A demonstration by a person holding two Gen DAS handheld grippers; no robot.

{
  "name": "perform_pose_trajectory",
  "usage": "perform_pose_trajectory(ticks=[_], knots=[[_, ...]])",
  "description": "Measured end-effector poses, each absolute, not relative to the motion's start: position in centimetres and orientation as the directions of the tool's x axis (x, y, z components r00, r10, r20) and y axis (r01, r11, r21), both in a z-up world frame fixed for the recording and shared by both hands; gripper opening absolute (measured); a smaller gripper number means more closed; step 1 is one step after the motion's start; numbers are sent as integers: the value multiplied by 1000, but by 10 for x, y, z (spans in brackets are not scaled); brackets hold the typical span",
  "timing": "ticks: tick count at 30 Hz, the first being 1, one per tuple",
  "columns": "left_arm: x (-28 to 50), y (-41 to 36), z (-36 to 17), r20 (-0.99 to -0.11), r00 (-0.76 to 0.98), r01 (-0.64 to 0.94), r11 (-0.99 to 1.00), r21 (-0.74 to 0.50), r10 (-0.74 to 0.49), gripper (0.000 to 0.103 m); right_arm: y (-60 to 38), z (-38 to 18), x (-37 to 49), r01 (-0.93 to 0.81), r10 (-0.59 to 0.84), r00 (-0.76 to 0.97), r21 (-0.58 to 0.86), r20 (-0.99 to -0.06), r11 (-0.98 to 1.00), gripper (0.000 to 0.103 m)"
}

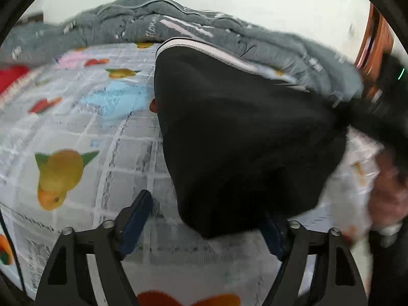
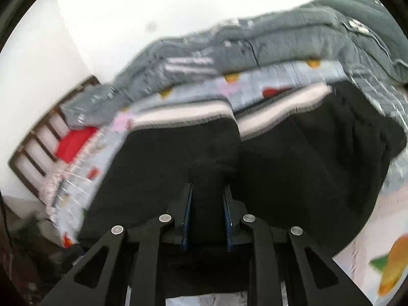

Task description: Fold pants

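Pants (image 1: 244, 137): black, matte, soft knit; lying on the bed sheet, folded into a rounded wedge in the left wrist view, filling the frame from centre to 3 o'clock; white-and-grey striped band along the edge at 12 o'clock.
Pants, right wrist view (image 2: 293, 158): 2 black lobes side by side, each ending in a pale striped band toward 12 o'clock; blurred.
Left gripper (image 1: 206, 227): angled down toward the sheet; jaws spread wide; blue-padded finger (image 1: 137, 224) at 7 o'clock bare over the sheet, the other at 5 o'clock partly hidden under the near tip of the black cloth; no pinch visible, nothing held.
Right gripper (image 2: 207, 216): tilted downward, jaws drawn narrow; black cloth fills the slim gap between the 2 blue pads; clamped on a fold of the pants.
Right hand (image 1: 387, 188): blurred, at 4 o'clock in the left wrist view only, beside dark gripper parts.
Left view only: large printed fruit at 8 o'clock, blue patch at 10 o'clock.
Right view only: dark wooden slatted headboard (image 2: 38, 148) at 9 o'clock, red cloth (image 2: 74, 142) just beside it.
Bed sheet (image 1: 107, 158): pale, white grid, fruit print, thin and flat.
Quilt (image 1: 142, 23): grey, thick, rumpled, heaped along 12 o'clock behind the pants.
Wall (image 2: 153, 5): plain white.
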State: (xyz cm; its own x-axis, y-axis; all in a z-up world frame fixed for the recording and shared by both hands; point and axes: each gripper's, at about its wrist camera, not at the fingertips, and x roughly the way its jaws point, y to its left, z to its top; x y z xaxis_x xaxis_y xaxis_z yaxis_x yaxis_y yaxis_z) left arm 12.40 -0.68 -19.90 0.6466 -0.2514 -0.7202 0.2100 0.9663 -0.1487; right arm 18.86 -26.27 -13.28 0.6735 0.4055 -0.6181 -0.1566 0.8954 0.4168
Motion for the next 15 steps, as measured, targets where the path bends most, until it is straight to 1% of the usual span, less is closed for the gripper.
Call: perform_pose_trajectory(ticks=[1, 3, 7, 9, 10, 11, 12, 14, 15], knots=[[125, -16, -199, -725, 658, 200, 975, -93, -204, 83, -268, -126, 190, -168, 410, 682, 416, -606, 894, 20], [125, -25, -197, -725, 665, 194, 979, -61, -177, 83, -281, -109, 192, -182, 398, 713, 395, -578, 900, 19], [126, -39, -188, -719, 668, 225, 973, -48, -190, 83, -326, -85, 187, -168, 328, 790, 331, -519, 928, 19], [124, -45, -185, -702, 682, 245, 968, -44, -205, 83, -363, -82, 182, -116, 271, 829, 324, -489, 939, 19], [124, -50, -185, -698, 683, 258, 965, -48, -217, 85, -384, -87, 181, -74, 239, 841, 333, -486, 940, 19], [124, -52, -186, -699, 679, 265, 963, -51, -224, 86, -400, -95, 184, -40, 215, 840, 339, -498, 940, 19], [126, -56, -187, -704, 670, 275, 959, -61, -237, 86, -413, -108, 187, -8, 195, 826, 335, -529, 942, 20], [127, -62, -189, -703, 666, 273, 959, -80, -249, 86, -429, -149, 201, 76, 137, 757, 295, -639, 952, 24], [127, -62, -189, -700, 668, 273, 959, -83, -251, 84, -431, -164, 205, 89, 136, 727, 289, -673, 953, 26]])
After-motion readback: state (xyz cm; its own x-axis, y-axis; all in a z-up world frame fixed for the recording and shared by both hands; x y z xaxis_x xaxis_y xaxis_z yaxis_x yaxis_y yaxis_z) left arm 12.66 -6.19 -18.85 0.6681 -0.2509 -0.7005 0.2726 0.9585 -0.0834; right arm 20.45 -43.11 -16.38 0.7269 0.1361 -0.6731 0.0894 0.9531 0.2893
